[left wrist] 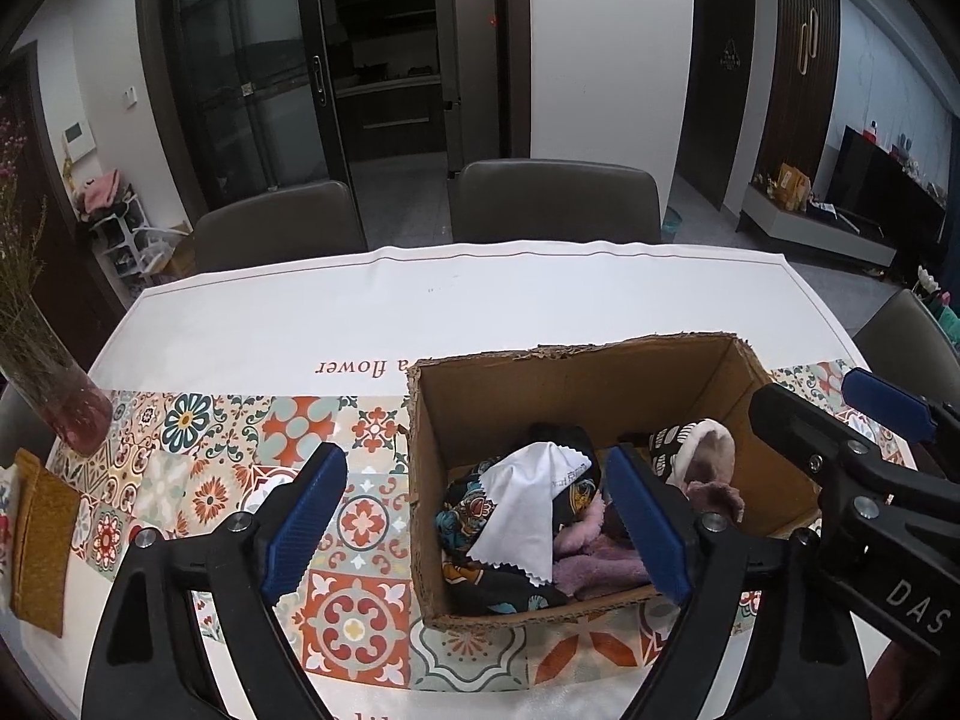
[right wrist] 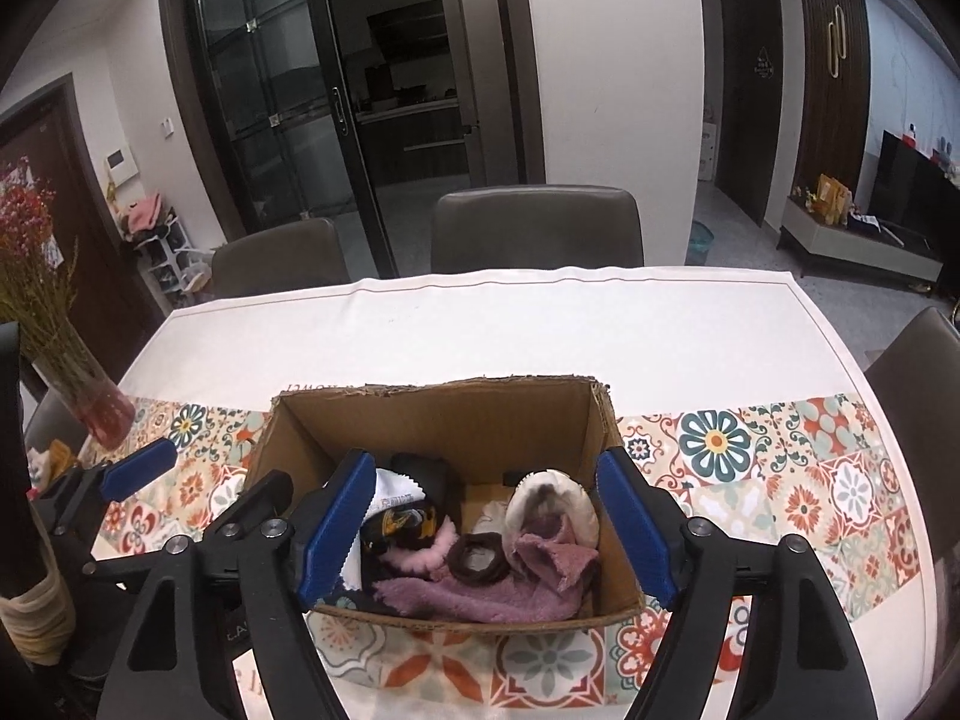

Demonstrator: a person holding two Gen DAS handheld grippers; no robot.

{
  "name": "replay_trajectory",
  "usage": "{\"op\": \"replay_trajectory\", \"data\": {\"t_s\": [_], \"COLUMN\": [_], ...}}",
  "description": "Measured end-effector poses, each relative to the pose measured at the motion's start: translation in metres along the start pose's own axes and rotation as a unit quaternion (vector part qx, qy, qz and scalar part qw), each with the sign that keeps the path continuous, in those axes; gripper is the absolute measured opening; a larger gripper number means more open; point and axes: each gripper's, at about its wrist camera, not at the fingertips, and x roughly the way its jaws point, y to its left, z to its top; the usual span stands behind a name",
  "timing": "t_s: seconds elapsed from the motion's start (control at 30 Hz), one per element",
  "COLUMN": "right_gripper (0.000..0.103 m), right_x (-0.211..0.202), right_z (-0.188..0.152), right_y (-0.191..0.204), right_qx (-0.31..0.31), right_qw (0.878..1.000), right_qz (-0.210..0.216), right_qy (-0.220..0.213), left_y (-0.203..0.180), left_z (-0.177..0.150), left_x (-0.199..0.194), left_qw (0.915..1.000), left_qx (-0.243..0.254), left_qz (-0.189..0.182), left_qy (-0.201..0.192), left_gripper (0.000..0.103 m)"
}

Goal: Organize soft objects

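Note:
An open cardboard box (left wrist: 576,369) (right wrist: 432,399) stands on the patterned tablecloth. Inside lie a white cloth (left wrist: 522,504), a dark patterned scarf (left wrist: 465,516), a purple towel (right wrist: 480,594), a pink scrunchie (right wrist: 420,552), a dark hair ring (right wrist: 480,561) and a beige fluffy slipper (right wrist: 552,504). My left gripper (left wrist: 474,459) is open above the box's left side, one finger over the table and one over the contents. My right gripper (right wrist: 486,462) is open over the box with nothing pressed between its pads. Each gripper shows in the other's view (left wrist: 840,414) (right wrist: 201,480).
A glass vase of dried flowers (left wrist: 72,420) (right wrist: 102,414) stands at the table's left. A mustard pouch (left wrist: 42,534) lies near the left front edge. Grey chairs (left wrist: 552,198) stand along the far side, and another chair (right wrist: 918,354) at the right.

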Motion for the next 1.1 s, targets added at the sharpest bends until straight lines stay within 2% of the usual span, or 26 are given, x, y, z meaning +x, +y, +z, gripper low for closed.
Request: {"op": "replay_trajectory", "data": {"t_s": [0.5, 0.87, 1.1], "right_gripper": [0.077, 0.077, 0.077], "right_x": [-0.041, -0.068, -0.091], "right_z": [-0.01, -0.026, -0.036], "right_y": [0.003, -0.001, 0.003], "right_qx": [-0.004, 0.003, 0.002], "right_qw": [1.0, 0.999, 0.999], "right_qz": [-0.005, -0.012, -0.013], "right_qy": [-0.022, -0.03, -0.044], "left_y": [0.002, 0.006, 0.01], "left_z": [-0.01, -0.029, -0.044], "left_x": [-0.041, -0.077, -0.093], "left_qw": [0.9997, 0.9988, 0.9984], "left_qx": [-0.007, -0.012, -0.019], "left_qz": [0.012, 0.026, 0.035], "left_qy": [-0.021, -0.039, -0.041], "left_gripper": [0.089, 0.09, 0.093]}}
